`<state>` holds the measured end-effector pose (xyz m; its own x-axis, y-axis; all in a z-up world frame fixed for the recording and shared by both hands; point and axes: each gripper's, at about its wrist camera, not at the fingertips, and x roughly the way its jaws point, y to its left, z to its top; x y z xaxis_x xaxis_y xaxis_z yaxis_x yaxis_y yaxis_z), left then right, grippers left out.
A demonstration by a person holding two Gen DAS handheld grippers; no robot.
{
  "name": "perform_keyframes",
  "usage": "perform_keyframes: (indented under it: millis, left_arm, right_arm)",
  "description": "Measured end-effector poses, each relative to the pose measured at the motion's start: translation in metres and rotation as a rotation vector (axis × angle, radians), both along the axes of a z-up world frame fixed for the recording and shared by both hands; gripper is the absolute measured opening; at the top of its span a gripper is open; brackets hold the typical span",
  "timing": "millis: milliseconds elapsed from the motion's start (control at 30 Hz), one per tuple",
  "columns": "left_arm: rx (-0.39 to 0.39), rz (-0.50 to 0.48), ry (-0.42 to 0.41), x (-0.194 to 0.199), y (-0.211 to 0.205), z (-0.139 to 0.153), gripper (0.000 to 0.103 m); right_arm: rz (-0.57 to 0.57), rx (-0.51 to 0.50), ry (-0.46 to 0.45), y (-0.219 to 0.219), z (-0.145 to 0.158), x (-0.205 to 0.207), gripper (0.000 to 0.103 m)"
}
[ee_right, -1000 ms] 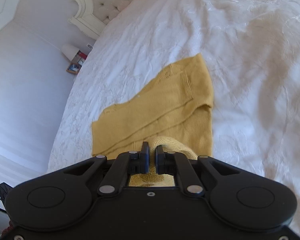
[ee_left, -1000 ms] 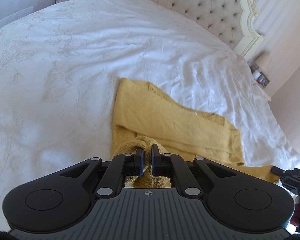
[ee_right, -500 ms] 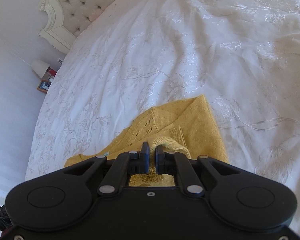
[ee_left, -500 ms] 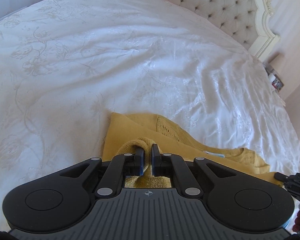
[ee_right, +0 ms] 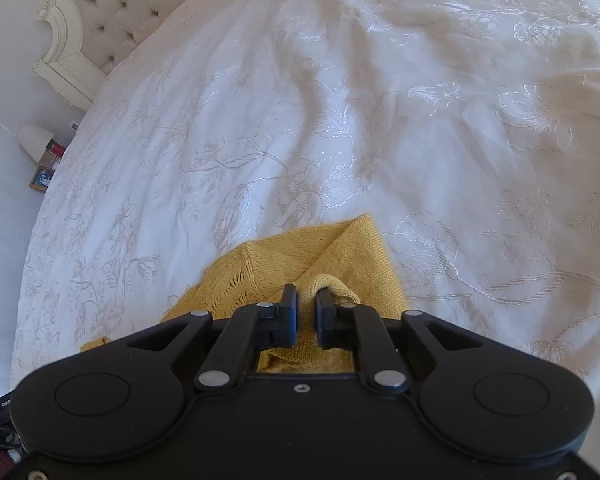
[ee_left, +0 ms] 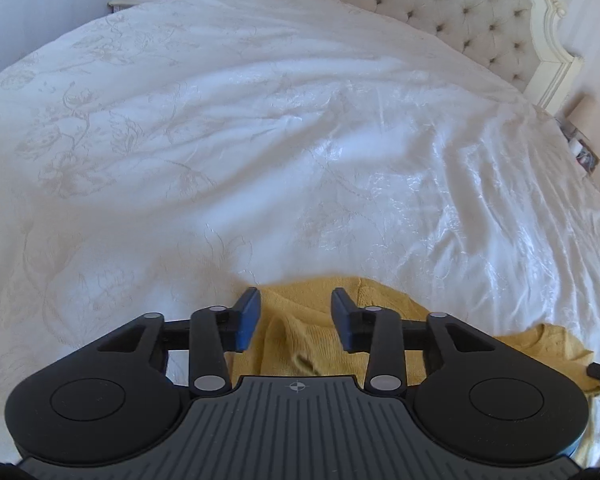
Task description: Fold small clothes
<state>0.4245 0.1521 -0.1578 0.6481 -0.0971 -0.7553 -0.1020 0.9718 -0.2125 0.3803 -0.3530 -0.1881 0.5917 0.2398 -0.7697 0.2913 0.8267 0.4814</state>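
My left gripper jaws stand apart above the sweater, its corner laid on the bed. My right gripper jaws clamp a sweater fold, holding that edge for alignment.

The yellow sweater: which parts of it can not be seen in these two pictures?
- Left wrist view: the near part of the yellow sweater is hidden behind the left gripper, jaws open.
- Right wrist view: the right gripper body covers its near part; the pinched fold hides what lies underneath.

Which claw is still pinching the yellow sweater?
The right claw: it's shut on the yellow sweater. The left claw has opened wide.
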Motion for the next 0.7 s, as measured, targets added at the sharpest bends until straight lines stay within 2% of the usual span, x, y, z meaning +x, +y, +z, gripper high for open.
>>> perform_keyframes:
  millis: [33, 67, 167, 200, 333, 467, 567, 700]
  left_arm:
    - [0.016, -0.014, -0.003, 0.000, -0.001, 0.004, 0.051]
    - [0.025, -0.031, -0.004, -0.002, -0.002, 0.007, 0.056]
    - [0.061, -0.086, 0.004, -0.011, -0.010, 0.014, 0.068]
    - [0.075, -0.102, 0.008, -0.016, -0.013, 0.016, 0.070]
    - [0.116, -0.149, 0.023, -0.038, -0.032, 0.015, 0.070]
    - [0.137, -0.207, 0.055, -0.056, -0.053, 0.005, 0.070]
    - [0.149, -0.245, 0.097, -0.059, -0.065, -0.010, 0.070]
    - [0.151, -0.239, 0.130, -0.049, -0.069, -0.025, 0.070]
  right_arm:
    - [0.010, -0.019, -0.002, 0.002, 0.002, 0.000, 0.021]
    - [0.021, -0.042, -0.006, 0.004, 0.004, -0.001, 0.028]
    - [0.039, -0.123, -0.045, 0.010, 0.012, -0.008, 0.067]
    - [0.044, -0.139, -0.061, 0.010, 0.015, -0.011, 0.073]
    - [0.070, -0.231, -0.095, 0.018, 0.029, -0.022, 0.072]
    - [0.171, -0.328, -0.137, 0.042, 0.040, -0.033, 0.073]
    - [0.268, -0.398, -0.143, 0.066, 0.037, -0.037, 0.073]
    - [0.375, -0.472, -0.120, 0.092, 0.022, -0.033, 0.073]
